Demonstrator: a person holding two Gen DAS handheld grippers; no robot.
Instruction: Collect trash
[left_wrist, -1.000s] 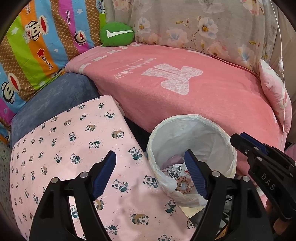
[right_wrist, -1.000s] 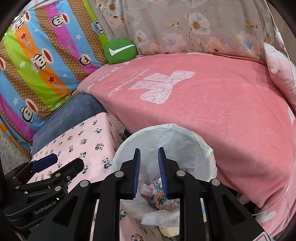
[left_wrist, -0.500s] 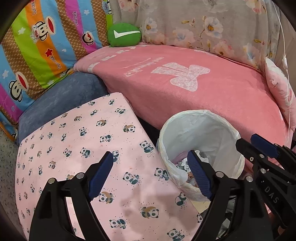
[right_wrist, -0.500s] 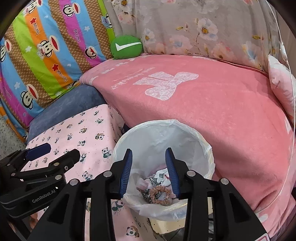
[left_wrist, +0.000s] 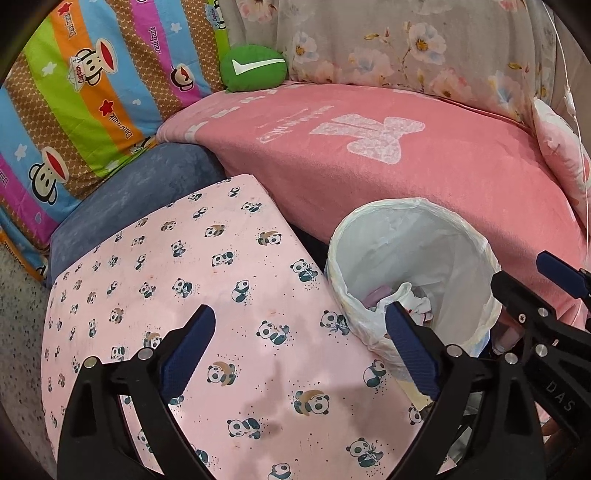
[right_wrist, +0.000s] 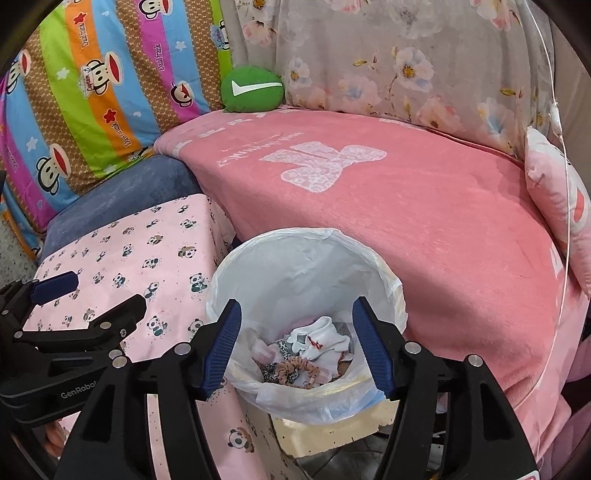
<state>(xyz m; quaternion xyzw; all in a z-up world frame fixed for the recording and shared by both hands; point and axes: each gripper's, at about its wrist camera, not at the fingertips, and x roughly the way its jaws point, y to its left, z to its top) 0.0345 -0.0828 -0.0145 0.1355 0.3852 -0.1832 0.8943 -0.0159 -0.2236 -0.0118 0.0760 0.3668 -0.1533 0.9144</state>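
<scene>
Item: trash, namely scrunchies and white cloth scraps, lay at the bottom of the lined bin, between panda-print table at left and pink blanket at right. Right gripper hung spread and empty above it; left gripper spread, empty, over the table. Risk, judged: a fingertip snagging the loose liner might tip the bin.

Left gripper gapes empty above the panda-print cushion, beside the lined trash bin

Left claw and right claw both gape wide.
</scene>
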